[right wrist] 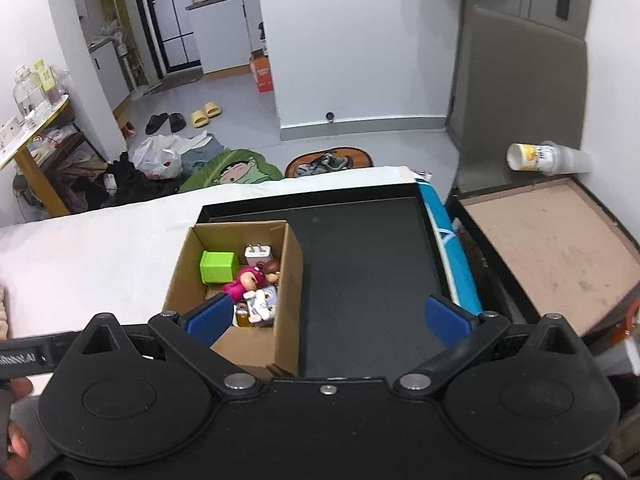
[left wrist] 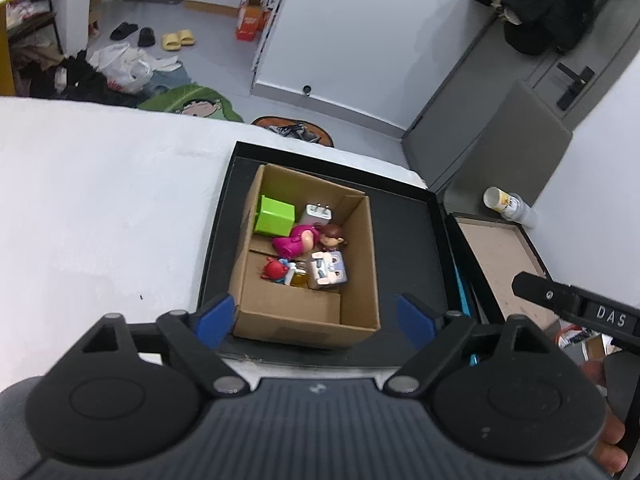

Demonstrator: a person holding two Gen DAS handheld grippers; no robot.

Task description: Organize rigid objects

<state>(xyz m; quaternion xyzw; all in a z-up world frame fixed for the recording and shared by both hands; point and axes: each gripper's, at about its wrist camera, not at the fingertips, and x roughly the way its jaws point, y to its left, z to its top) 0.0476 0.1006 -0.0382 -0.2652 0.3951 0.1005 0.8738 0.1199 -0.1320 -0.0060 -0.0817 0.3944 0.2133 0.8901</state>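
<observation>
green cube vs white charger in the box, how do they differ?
The green cube is bright green, larger and blocky with plain faces; the white charger is white, smaller, with two metal prongs showing. The cube sits nearer the box's left wall, the charger further right. Both lie in the cardboard box.

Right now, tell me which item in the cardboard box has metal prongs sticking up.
The white charger plug, at the box's far end beside the green cube. The doll and other toys have no prongs.
</observation>
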